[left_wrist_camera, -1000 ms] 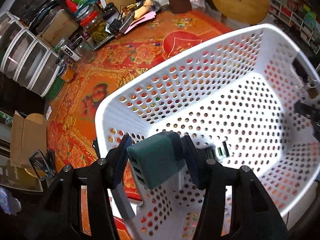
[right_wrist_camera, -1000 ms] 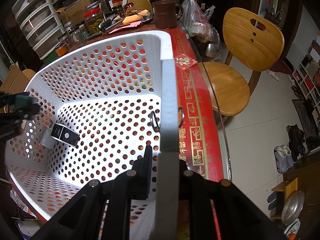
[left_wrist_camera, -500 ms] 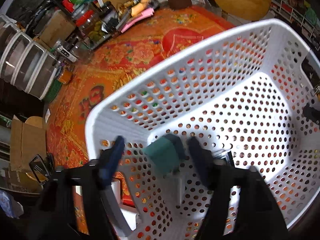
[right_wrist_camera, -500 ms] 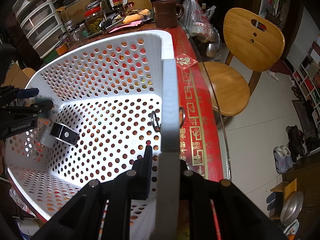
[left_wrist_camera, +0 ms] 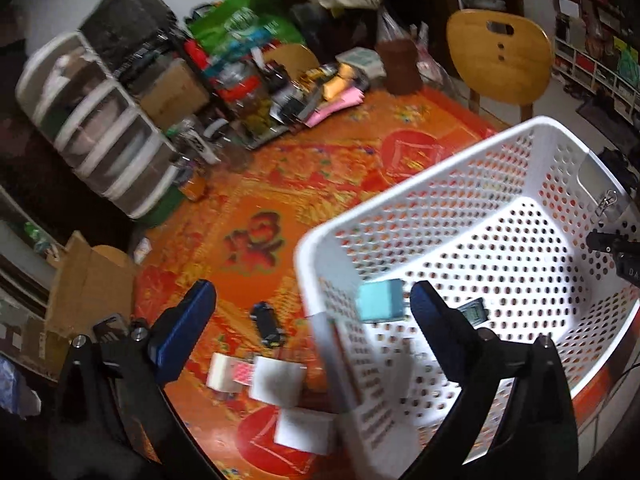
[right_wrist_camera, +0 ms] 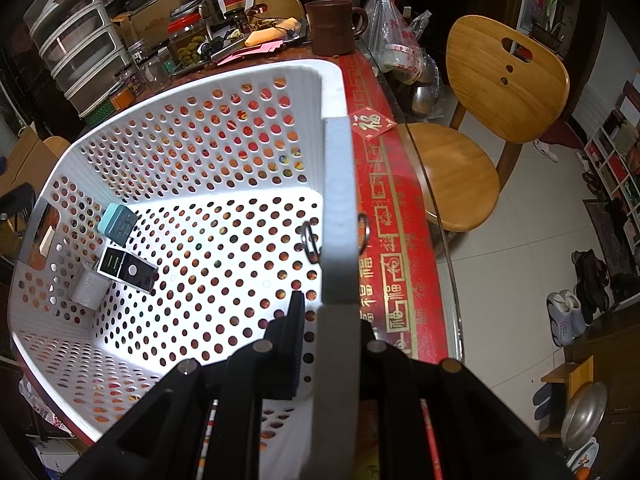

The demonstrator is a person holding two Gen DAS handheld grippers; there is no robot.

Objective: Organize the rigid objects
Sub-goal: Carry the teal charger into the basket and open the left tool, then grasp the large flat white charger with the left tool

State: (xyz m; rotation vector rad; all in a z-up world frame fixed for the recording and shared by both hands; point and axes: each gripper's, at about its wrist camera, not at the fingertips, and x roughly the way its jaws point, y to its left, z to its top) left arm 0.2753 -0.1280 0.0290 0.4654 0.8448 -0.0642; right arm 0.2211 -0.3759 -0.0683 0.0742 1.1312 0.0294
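the left gripper (left_wrist_camera: 310, 316), jaws just spread wide, straddles the white perforated basket's (left_wrist_camera: 516, 184) near-left corner, holding nothing. the teal charger (right_wrist_camera: 118, 224) lies inside by the left wall. the right gripper (right_wrist_camera: 324, 344) pinches the right rim.

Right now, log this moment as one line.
left hand-held gripper: open, just released teal plastic charger block | white perforated basket: right hand-held gripper clamps rim

Left hand-held gripper (left_wrist_camera: 310, 308): jaws have just been opening, now wide apart, nothing pressed between them. Teal block (left_wrist_camera: 379, 301) lies inside the white perforated basket (left_wrist_camera: 440, 184), near its corner. Outside, on the orange-patterned bench (left_wrist_camera: 280, 184): small black item (left_wrist_camera: 267, 324), tape roll (left_wrist_camera: 230, 372), white blocks (left_wrist_camera: 278, 380). View motion-blurred.
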